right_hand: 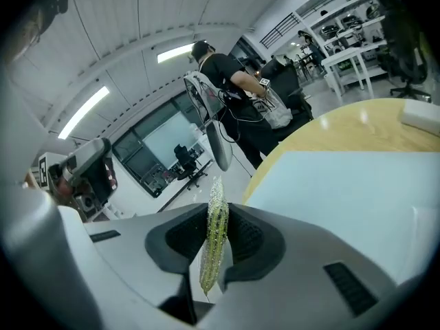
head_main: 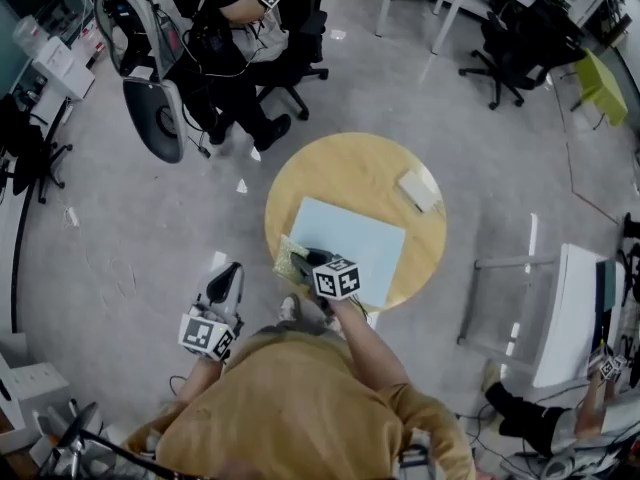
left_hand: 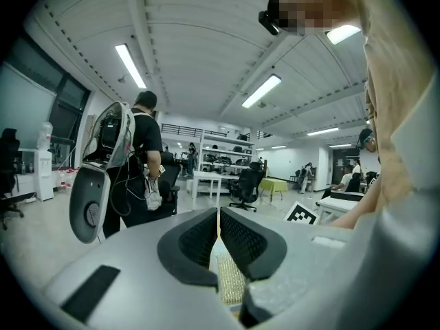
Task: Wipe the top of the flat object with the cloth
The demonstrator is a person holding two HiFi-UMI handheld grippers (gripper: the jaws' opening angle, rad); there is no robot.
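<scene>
A light blue flat sheet (head_main: 350,243) lies on the round wooden table (head_main: 340,168). My right gripper (head_main: 308,261) is at the sheet's near left corner, shut on a yellow-green cloth (head_main: 288,256). In the right gripper view the cloth (right_hand: 214,239) stands edge-on between the pads of the right gripper (right_hand: 218,215), with the sheet (right_hand: 344,184) stretching away to the right. My left gripper (head_main: 231,272) hangs off the table to the left, over the floor. Seen in its own view, the left gripper (left_hand: 218,229) is shut, jaws pointing out into the room.
A small white block (head_main: 418,190) lies on the table's far right. A person wearing a backpack rig (head_main: 215,58) stands beyond the table beside a black office chair (head_main: 300,48). A white bench (head_main: 565,313) is at the right. Grey floor surrounds the table.
</scene>
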